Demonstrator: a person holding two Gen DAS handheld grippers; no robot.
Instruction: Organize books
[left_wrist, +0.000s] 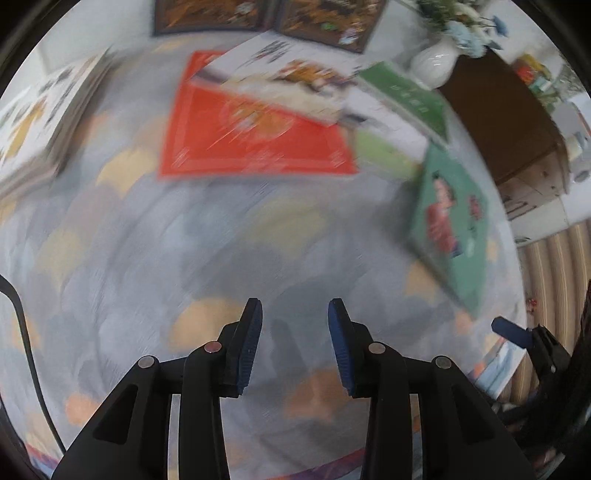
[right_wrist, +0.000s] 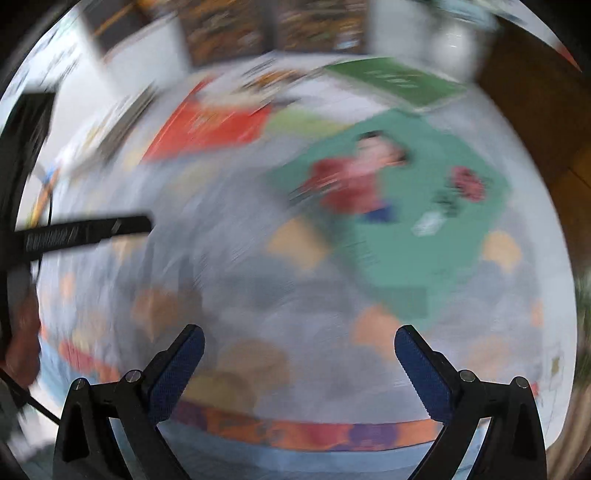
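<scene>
Nothing is reading clearly in either view, as motion blur is smearing every mark. Pale characters are showing on the dark green book (left_wrist: 410, 96) at the upper right of the left wrist view, and red and white marks on the teal book (right_wrist: 402, 199) in the right wrist view, but none are legible.

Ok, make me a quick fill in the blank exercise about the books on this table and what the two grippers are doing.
1. The left gripper and the right gripper both hold ____.
2. A pale book lies partly on top of the ____ book.
3. The teal book shows a figure wearing a ____ top.
4. The flowers stand in a ____ vase.

Missing words: nothing; red; red; white
</scene>
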